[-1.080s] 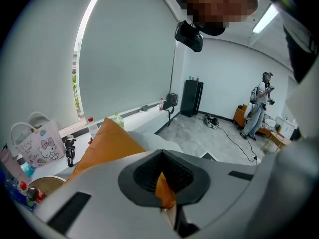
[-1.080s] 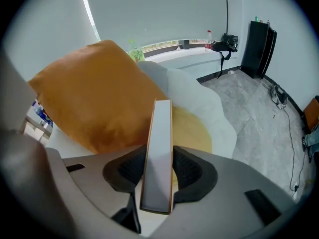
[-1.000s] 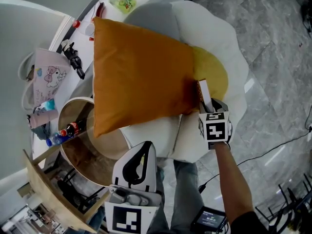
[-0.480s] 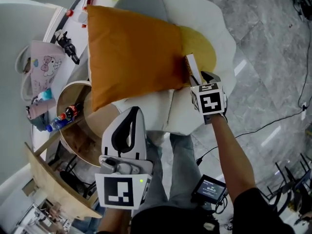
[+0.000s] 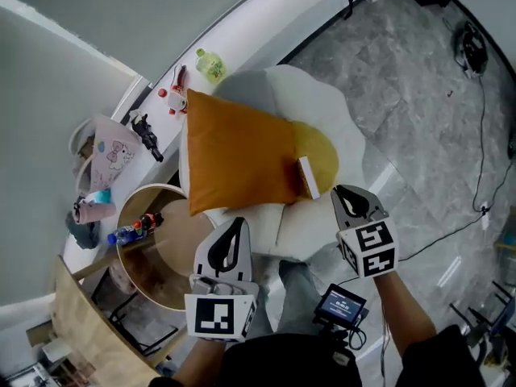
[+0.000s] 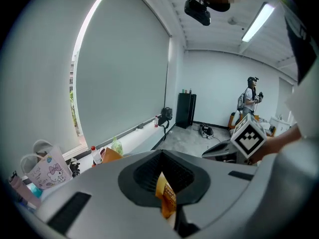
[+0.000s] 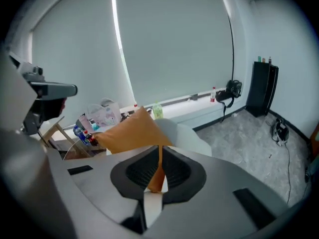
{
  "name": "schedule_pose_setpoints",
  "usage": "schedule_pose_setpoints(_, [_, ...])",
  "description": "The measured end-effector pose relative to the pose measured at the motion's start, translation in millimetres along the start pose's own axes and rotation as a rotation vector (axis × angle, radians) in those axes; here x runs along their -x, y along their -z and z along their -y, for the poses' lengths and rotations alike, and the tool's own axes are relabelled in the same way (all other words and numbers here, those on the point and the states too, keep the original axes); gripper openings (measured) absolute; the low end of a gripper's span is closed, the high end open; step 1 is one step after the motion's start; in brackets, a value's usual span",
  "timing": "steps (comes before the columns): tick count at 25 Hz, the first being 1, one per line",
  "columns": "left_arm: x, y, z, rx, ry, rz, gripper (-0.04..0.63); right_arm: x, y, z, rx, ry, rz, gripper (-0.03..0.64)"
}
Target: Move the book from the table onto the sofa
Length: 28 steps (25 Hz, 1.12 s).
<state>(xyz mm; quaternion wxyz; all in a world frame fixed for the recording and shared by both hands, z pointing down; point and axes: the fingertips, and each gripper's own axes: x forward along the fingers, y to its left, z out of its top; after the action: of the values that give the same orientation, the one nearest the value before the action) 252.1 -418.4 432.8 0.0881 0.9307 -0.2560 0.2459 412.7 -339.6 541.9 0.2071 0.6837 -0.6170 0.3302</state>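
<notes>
Round table (image 5: 173, 252), red-labelled bottle (image 5: 135, 228)

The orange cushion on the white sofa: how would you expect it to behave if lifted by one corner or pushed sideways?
The orange cushion looks plump with soft, bulging edges, so it would probably sag, not stay stiff. It seems light for its size. Pushed, it would likely slide on the sofa and nudge the book beside its edge.

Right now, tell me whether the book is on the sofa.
On the sofa: the book lies on its seat, against the orange pillow.
</notes>
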Motion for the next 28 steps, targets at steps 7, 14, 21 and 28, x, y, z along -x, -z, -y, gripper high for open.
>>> schedule_pose_setpoints(7, [51, -57, 10, -0.014, -0.004, 0.129, 0.008, 129, -71, -20, 0.081, 0.018, 0.194, 0.026])
schedule_pose_setpoints(14, [95, -87, 11, -0.032, -0.025, 0.221, 0.008, 213, -99, -28, 0.084, 0.087, 0.339, 0.026])
schedule_pose_setpoints(21, [113, -103, 23, -0.047, -0.008, 0.279, 0.008, 242, -103, -28, 0.050, 0.130, 0.414, 0.026])
schedule_pose_setpoints(28, [121, -111, 34, -0.060, 0.008, 0.308, 0.008, 253, -100, -28, 0.062, 0.143, 0.432, 0.026])
